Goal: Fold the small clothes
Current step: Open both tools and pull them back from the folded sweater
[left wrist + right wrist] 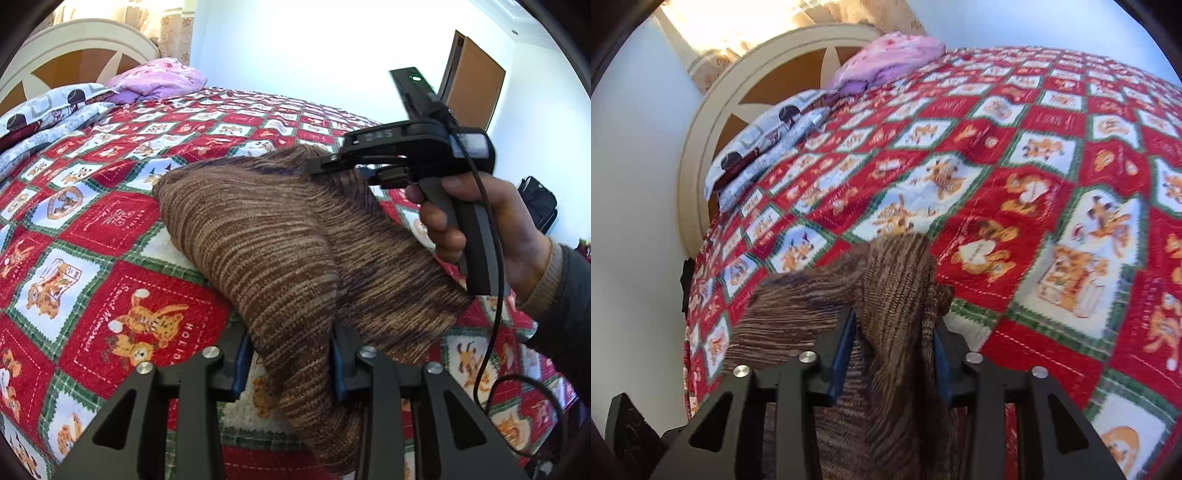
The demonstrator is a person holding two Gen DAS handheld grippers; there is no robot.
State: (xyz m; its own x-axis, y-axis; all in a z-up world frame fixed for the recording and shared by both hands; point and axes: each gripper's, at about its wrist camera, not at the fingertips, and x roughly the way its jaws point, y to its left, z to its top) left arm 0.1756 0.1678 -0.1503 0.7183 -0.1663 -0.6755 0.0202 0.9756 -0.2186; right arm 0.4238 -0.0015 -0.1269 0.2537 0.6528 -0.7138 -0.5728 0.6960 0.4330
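A brown striped knit garment (pixel 266 236) hangs lifted above the red patchwork bedspread (pixel 92 229). My left gripper (pixel 291 363) is shut on a bunched fold of the garment near the bottom of the left wrist view. My right gripper (pixel 332 166) shows in that view at the upper right, held by a hand, pinching the garment's far edge. In the right wrist view my right gripper (pixel 894 350) is shut on a gathered fold of the garment (pixel 894 280), which drapes down to the left over the bedspread (pixel 1015 184).
A cream and brown headboard (pixel 66 55) stands at the bed's far end, with a pink pillow (pixel 162 75) and a grey patterned pillow (pixel 48 110) in front of it. A brown door (pixel 476 81) and a black bag (pixel 539 203) are beyond the bed on the right.
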